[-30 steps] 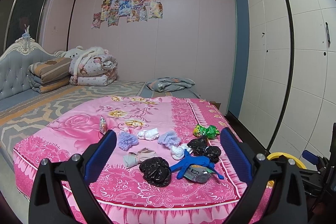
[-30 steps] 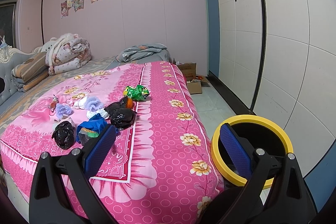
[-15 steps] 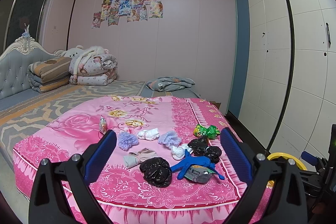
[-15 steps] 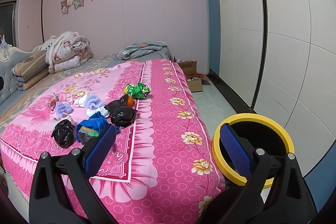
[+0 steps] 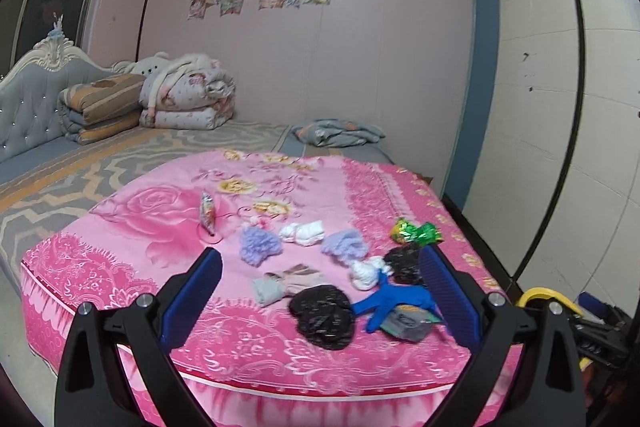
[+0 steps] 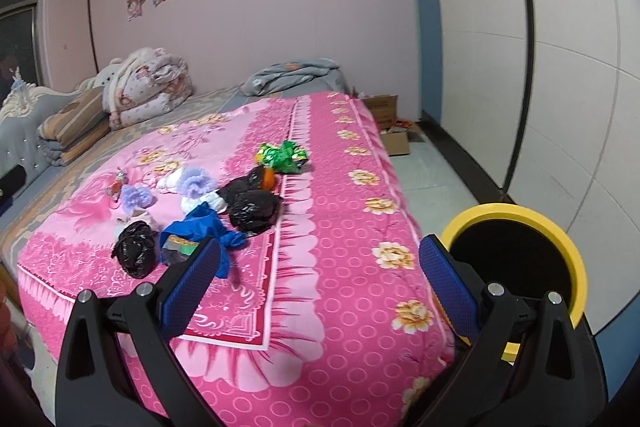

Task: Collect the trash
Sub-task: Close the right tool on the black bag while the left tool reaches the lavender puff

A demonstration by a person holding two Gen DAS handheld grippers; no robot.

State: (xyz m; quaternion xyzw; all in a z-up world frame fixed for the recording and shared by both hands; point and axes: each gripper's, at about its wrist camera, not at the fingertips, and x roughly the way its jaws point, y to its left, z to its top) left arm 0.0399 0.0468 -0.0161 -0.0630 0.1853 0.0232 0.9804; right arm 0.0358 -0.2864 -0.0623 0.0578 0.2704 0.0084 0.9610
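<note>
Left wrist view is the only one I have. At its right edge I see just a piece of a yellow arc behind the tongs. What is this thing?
Observer: It is a bin with a yellow rim and a dark inside. It stands on the floor beside the bed, and the right wrist view shows most of its round mouth.
Operator: Do the right tongs hold anything?
Observer: No. The right tongs are open and empty, above the near corner of the bed.
Operator: Is anything else on that floor?
Observer: Yes, a cardboard box sits by the far end of the bed.
</note>
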